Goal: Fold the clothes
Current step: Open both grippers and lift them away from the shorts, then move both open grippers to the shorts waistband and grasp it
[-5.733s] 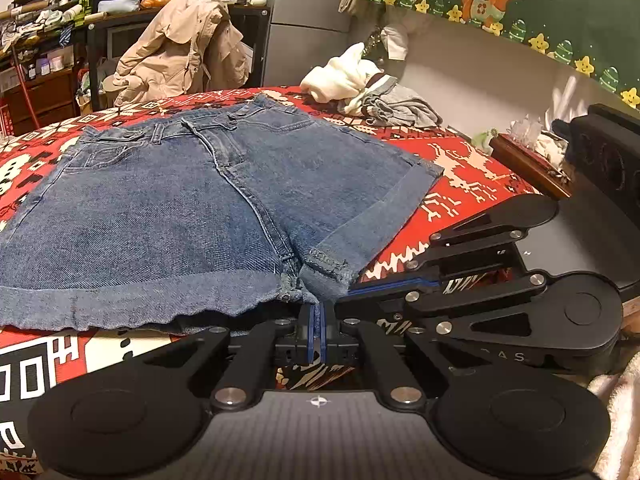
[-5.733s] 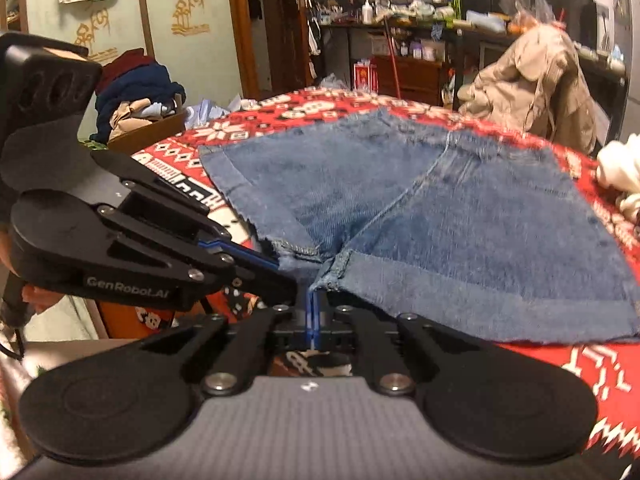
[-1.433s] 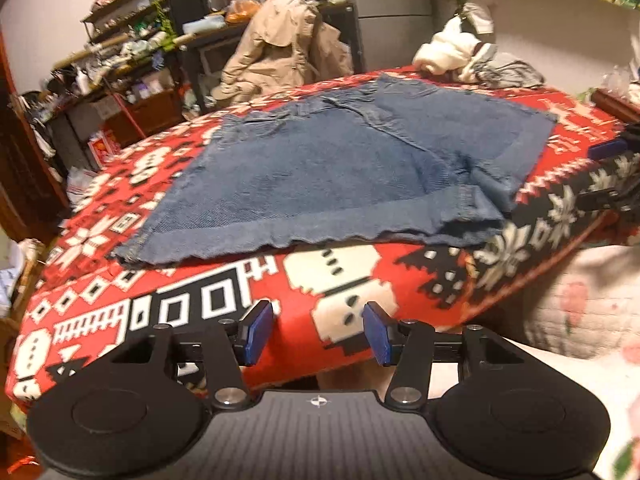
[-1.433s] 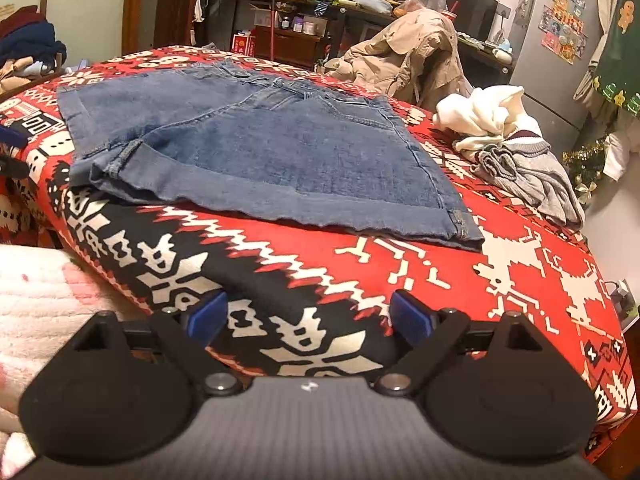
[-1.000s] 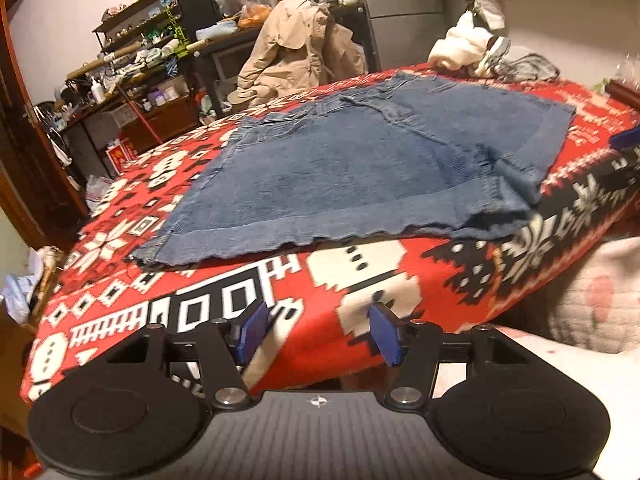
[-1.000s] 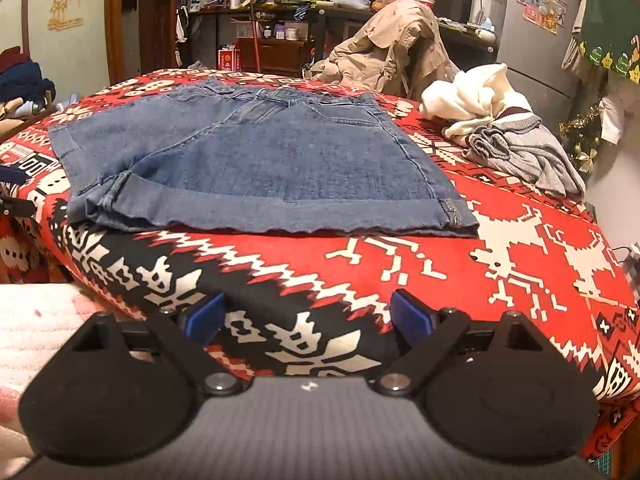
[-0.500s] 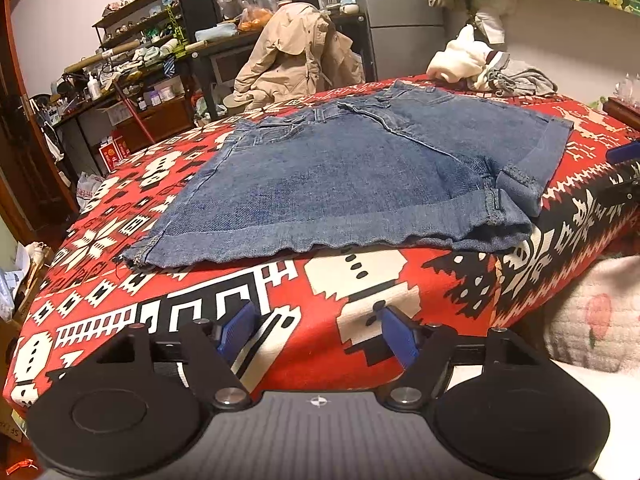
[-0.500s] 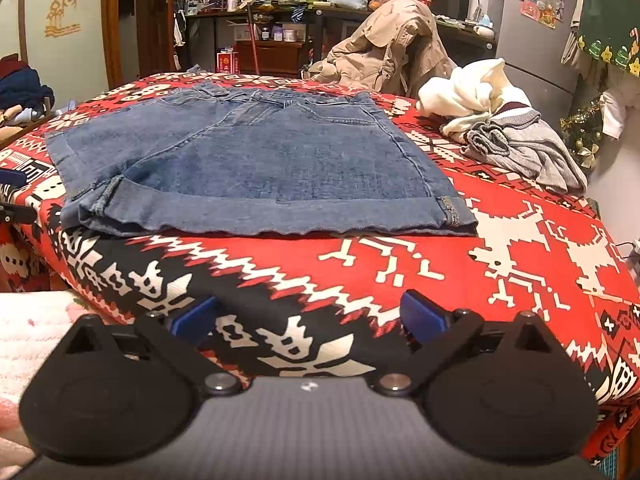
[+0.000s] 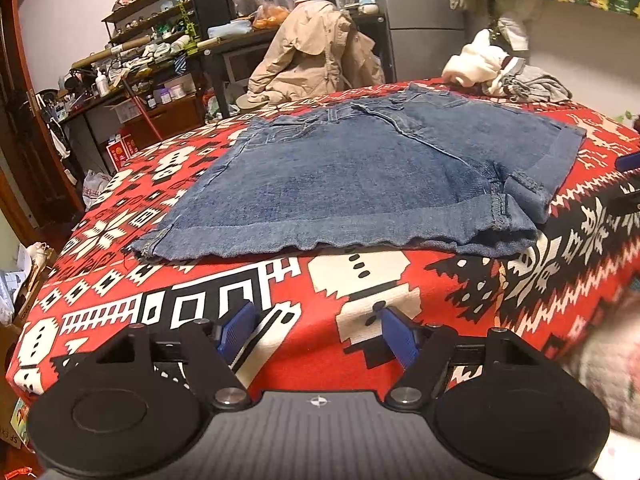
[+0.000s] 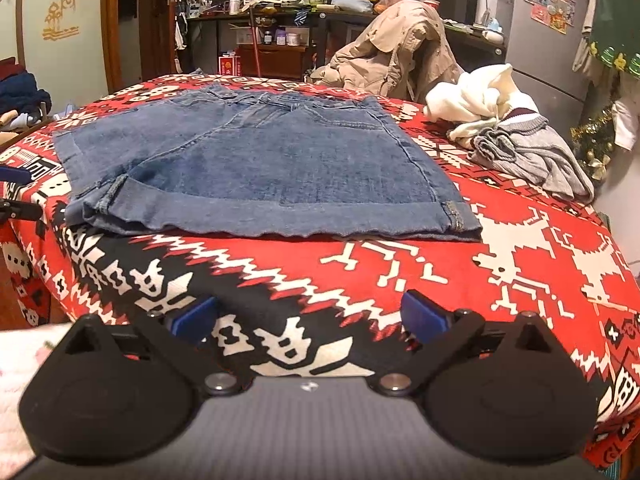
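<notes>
Denim shorts (image 9: 360, 184) folded in half on a red patterned blanket (image 9: 280, 288). Left gripper (image 9: 316, 336) and right gripper (image 10: 312, 316) wide, empty, just spread further. Next: probably a second fold, seizing an edge.

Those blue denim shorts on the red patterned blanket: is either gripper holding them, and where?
Neither. The left gripper and right gripper are open and empty, short of the blue denim shorts.

A lived-in home — fridge (image 9: 424, 20), cluttered shelves (image 9: 152, 28), coat (image 9: 316, 52) draped behind.
</notes>
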`<act>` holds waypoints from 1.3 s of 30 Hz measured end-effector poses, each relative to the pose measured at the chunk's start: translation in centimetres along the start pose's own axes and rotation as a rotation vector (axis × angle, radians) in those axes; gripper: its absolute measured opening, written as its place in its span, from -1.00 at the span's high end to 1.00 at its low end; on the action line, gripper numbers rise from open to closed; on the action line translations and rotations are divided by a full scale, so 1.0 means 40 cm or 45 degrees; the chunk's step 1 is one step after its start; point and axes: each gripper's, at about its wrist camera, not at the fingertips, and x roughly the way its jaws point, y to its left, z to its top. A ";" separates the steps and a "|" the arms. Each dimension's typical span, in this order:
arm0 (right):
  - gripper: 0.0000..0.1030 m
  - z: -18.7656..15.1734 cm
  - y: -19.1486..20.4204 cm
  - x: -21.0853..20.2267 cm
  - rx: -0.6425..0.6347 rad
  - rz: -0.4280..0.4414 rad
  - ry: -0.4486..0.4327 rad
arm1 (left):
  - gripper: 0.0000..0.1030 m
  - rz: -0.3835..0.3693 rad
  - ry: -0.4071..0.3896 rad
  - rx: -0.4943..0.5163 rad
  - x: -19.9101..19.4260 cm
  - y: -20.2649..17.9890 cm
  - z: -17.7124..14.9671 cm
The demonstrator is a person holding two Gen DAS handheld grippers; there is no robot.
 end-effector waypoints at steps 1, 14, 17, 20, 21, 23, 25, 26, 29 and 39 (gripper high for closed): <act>-0.94 0.006 -0.001 0.007 -0.004 0.004 0.000 | -0.35 0.002 0.001 0.000 0.014 0.006 0.009; -0.94 0.004 -0.023 0.026 0.003 -0.007 -0.006 | -0.34 -0.051 0.024 0.050 0.130 0.032 0.115; -0.94 -0.014 -0.011 0.001 -0.003 -0.017 0.000 | -0.26 -0.056 0.047 0.053 0.115 0.025 0.111; -0.78 -0.017 -0.012 -0.026 0.036 0.000 0.011 | -0.01 -0.084 0.060 0.015 0.086 0.022 0.114; -0.78 -0.022 -0.013 -0.043 0.064 0.012 0.018 | -0.02 -0.095 0.065 0.000 0.072 0.019 0.117; -0.80 -0.032 -0.011 -0.084 0.107 0.025 0.024 | -0.02 -0.097 0.079 -0.015 0.038 0.010 0.127; -0.80 -0.044 -0.003 -0.140 0.139 0.028 0.039 | -0.02 -0.106 0.070 -0.030 0.000 0.003 0.142; -0.80 -0.045 -0.001 -0.168 0.158 0.029 0.037 | -0.02 -0.114 0.064 -0.042 -0.020 -0.001 0.152; -0.78 -0.035 0.009 -0.267 0.214 0.038 -0.024 | -0.02 -0.152 0.039 -0.103 -0.076 -0.010 0.203; -0.74 0.144 0.039 -0.464 0.219 0.062 -0.056 | -0.14 -0.281 0.000 -0.303 -0.150 -0.029 0.404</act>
